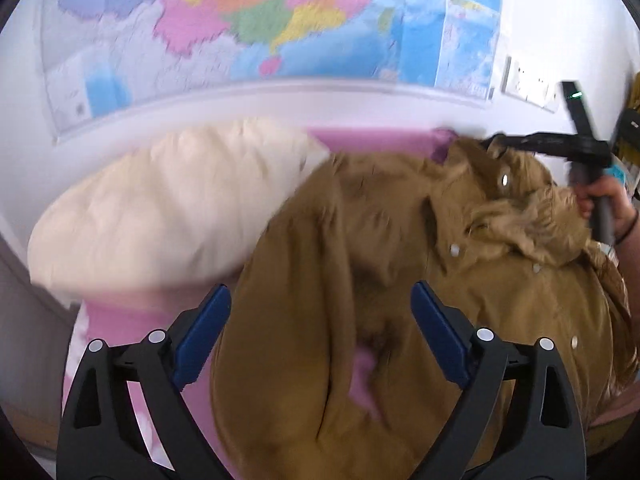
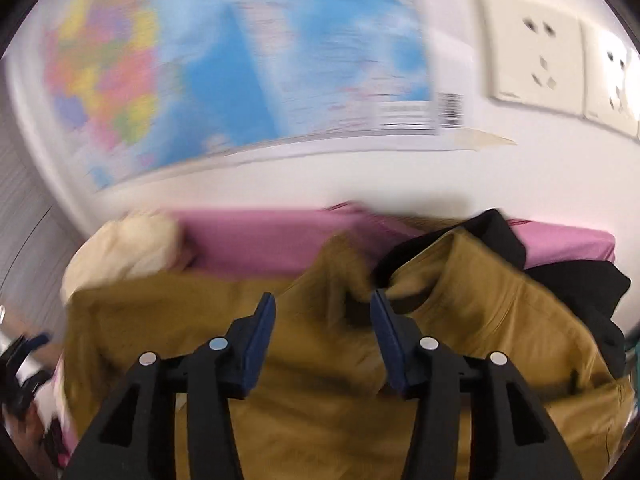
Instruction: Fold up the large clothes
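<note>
Wall point(image 1: 360, 100) with a big coloured map point(image 1: 240, 20) backs the pink-sheeted bed point(image 1: 372, 140), where the brown coat point(image 1: 400, 260) lies heaped beside a cream pillow point(image 1: 160, 208), under the wide left tool point(image 1: 320, 300) and half-open, empty right tool point(image 2: 322, 304), whose view alone shows black lining point(image 2: 496, 236).

The brown coat point(image 1: 360, 240) is matt woven cloth, with shaggy fur trim point(image 1: 532, 216) at its hood and shiny metal snaps point(image 1: 454, 249) beside that trim. Behind the coat, the cream pillow point(image 1: 160, 208) is soft wrinkled fabric on a smooth pink sheet point(image 1: 372, 142). Above the coat, the wall map point(image 1: 240, 20) is glossy paper; the sockets point(image 2: 536, 48) are smooth plastic.
</note>
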{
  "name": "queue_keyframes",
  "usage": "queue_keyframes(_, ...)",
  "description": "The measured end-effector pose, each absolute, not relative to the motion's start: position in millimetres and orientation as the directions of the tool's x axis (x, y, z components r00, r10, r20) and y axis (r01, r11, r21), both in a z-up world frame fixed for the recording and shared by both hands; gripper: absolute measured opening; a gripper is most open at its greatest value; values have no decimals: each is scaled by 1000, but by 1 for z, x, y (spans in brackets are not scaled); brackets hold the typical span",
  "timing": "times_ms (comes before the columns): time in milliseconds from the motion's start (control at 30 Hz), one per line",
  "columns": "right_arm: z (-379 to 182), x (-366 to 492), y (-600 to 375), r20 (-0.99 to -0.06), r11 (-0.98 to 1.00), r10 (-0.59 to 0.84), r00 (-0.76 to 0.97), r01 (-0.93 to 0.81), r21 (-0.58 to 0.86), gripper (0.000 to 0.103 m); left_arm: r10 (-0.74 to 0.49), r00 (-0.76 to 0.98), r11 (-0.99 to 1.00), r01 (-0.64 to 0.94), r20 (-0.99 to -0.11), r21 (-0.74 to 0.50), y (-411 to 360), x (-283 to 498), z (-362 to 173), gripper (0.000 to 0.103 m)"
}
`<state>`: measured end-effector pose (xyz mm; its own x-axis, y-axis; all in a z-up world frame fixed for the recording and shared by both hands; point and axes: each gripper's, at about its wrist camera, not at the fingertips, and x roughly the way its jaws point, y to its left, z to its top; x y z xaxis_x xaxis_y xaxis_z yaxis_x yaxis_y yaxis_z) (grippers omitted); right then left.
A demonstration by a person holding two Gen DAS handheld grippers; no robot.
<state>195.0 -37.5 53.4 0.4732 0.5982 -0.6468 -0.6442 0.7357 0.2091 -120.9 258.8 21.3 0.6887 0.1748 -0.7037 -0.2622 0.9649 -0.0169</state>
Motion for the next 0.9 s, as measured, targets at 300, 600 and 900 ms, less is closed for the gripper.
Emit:
queue_keyframes(300,16,25,74,-685,225,727,-46,-926,302,59,155,703,951,-297,-694,-89,267,-161,4,90)
queue_keyframes(600,-62,-28,200,-762,206,630,-149,-914,349,68,151,752,929,-330,-641,-169,280,-193,12,90)
queue_keyframes(900,-30,-30,186,-710,164,686,-162,-916,367,7,92,784,922,-300,-614,-245,292,-210,12,90)
